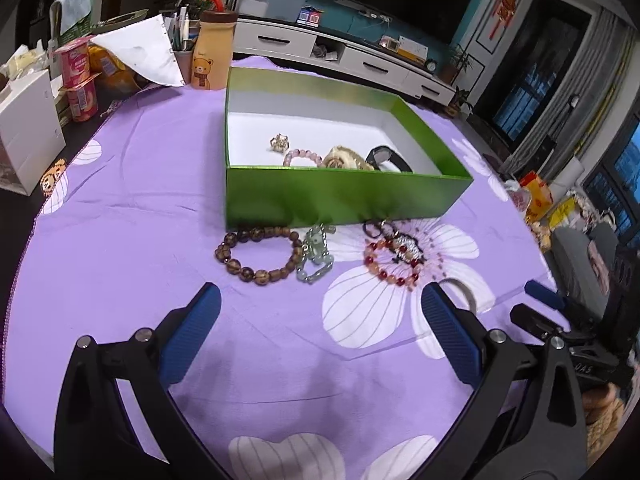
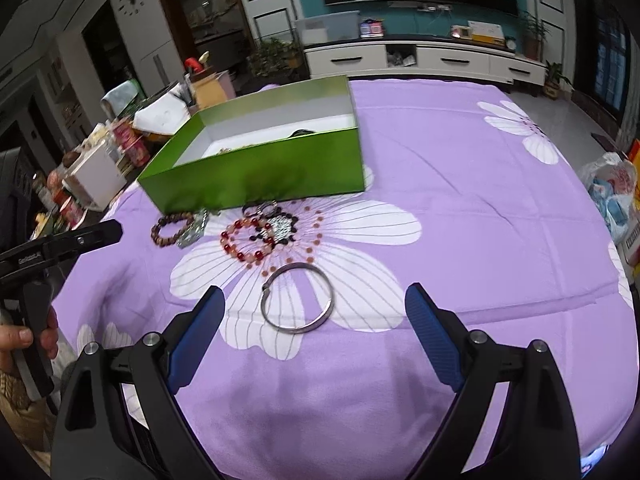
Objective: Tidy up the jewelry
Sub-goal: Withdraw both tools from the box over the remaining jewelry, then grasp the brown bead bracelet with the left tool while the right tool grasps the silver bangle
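A green box [image 1: 340, 196] with a white inside stands on the purple flowered cloth [image 1: 120, 240]. In it lie a gold charm [image 1: 279, 142], a pink bead bracelet [image 1: 302, 157], a cream piece and a black watch [image 1: 386, 157]. In front of the box lie a brown wooden bead bracelet [image 1: 260, 254], a pale green chain bracelet [image 1: 316, 252], a red bead bracelet [image 1: 390, 258] and a silver bangle [image 2: 297, 298]. My left gripper [image 1: 320, 300] is open and empty, short of the bracelets. My right gripper [image 2: 314, 300] is open, with the bangle lying between its fingers.
At the far left stand a white box [image 1: 24, 136], red cups [image 1: 80, 80], a bear bottle [image 1: 210, 52] and papers. Snack bags [image 1: 536, 196] lie at the right edge. The box also shows in the right wrist view [image 2: 260, 176].
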`<state>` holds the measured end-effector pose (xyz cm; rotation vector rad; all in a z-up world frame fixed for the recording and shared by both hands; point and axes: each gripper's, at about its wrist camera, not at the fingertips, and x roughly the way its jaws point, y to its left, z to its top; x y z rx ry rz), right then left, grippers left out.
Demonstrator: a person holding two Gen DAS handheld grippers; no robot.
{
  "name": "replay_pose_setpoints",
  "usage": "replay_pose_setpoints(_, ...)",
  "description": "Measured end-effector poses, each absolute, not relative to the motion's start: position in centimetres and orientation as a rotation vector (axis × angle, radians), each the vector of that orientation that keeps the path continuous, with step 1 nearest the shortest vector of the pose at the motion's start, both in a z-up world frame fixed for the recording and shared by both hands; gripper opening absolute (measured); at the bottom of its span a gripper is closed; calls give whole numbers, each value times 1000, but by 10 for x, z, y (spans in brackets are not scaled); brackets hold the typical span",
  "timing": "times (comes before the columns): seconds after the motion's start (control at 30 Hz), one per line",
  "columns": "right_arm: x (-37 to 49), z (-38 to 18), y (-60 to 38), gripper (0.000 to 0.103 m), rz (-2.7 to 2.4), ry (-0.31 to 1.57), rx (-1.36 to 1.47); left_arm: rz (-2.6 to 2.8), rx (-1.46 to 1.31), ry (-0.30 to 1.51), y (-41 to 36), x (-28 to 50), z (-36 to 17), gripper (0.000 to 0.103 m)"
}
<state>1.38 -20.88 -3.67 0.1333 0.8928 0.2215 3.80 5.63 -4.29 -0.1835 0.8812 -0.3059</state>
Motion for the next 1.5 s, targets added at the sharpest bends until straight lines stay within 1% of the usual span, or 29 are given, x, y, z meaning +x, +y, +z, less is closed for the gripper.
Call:
replay_pose_setpoints(0.13, 20, -41, -200, 92, 254, 911, 128, -326, -154, 881, 53, 37, -49, 101)
replay_pose_setpoints(0.37, 28, -47, -186, 91, 301, 927, 111, -353, -116, 871, 55, 41, -53, 95)
replay_pose_setpoints(0.43, 31, -49, -183, 91, 309, 932, 105, -367, -109, 869, 57, 43, -53, 89)
replay_pose_setpoints(0.5, 33, -51, -182, 91, 309, 936, 104, -382, -108, 875, 59, 48, -54, 79)
replay_pose_setpoints(0.67, 39, -56, -183, 91, 302, 950, 115, -419, -63, 879, 60, 62, -55, 73)
replay_pose_setpoints(0.73, 40, -57, -183, 91, 301, 952, 115, -445, -46, 890, 59, 69, -57, 66)
replay_pose_setpoints(0.8, 41, -58, -184, 91, 300, 954, 115, -470, -33, 913, 59, 78, -62, 53)
replay_pose_setpoints(0.87, 41, -59, -183, 91, 298, 956, 115, -496, -6, 932, 56, 86, -66, 50)
replay_pose_setpoints(1.13, 44, -61, -184, 91, 292, 965, 119, -537, 137, 1000, 48, 99, -84, 49)
replay_pose_setpoints(1.2, 44, -61, -184, 91, 291, 965, 118, -536, 186, 1031, 47, 98, -90, 47)
replay_pose_setpoints(1.47, 47, -65, -183, 91, 288, 972, 118, -540, 258, 1066, 47, 84, -89, 46)
replay_pose_setpoints(1.5, 46, -65, -183, 91, 291, 973, 116, -535, 263, 1070, 46, 83, -89, 44)
